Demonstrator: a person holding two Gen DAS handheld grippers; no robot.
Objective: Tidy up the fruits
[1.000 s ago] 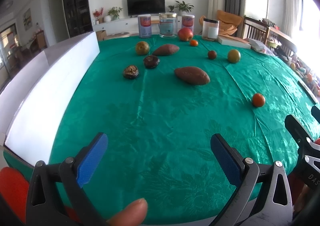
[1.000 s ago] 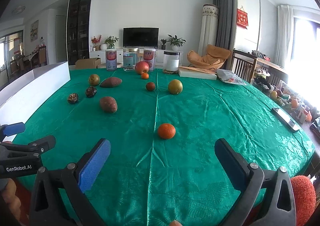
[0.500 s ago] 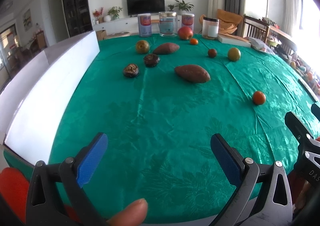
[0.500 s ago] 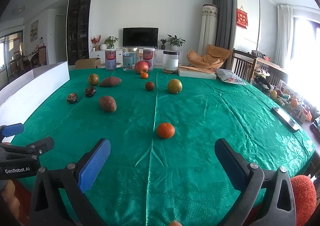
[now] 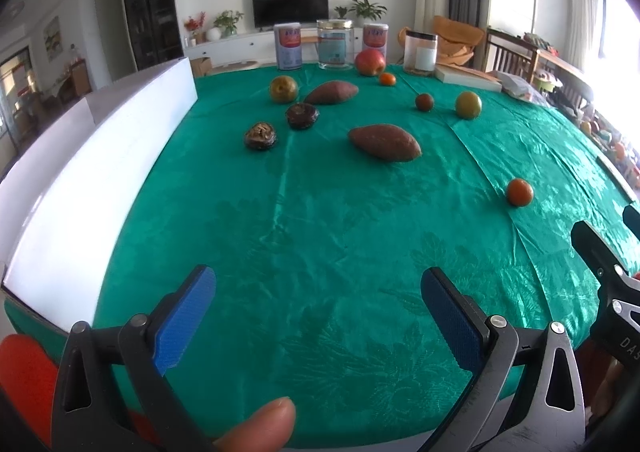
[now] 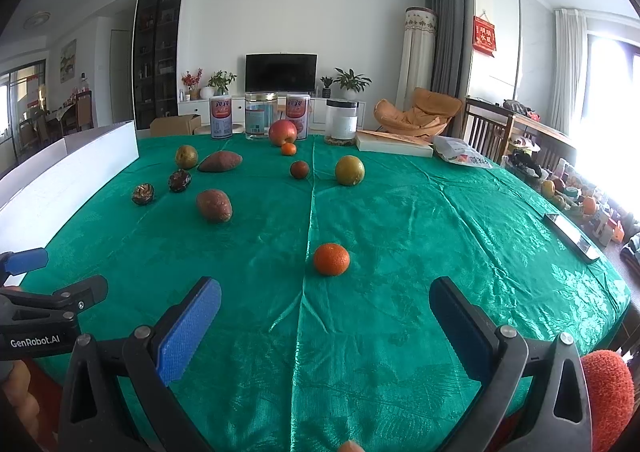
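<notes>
Above the green tablecloth point(image 6: 400, 212), both tongs (left point(image 5: 318, 314), right point(image 6: 325, 316)) spread wide, gripping nothing.

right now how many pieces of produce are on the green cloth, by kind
sweet potatoes: 2
orange tangerines: 2
yellow-green round fruits: 2
dark wrinkled fruits: 2
red apple: 1
small dark red fruit: 1
total: 10

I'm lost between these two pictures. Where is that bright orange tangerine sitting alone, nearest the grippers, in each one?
Left wrist view: the tangerine lies far right, on the green tablecloth.
Right wrist view: the tangerine is near the centre, just ahead of the open fingers.
Shared landmark: the red apple at the table's far edge.
</notes>
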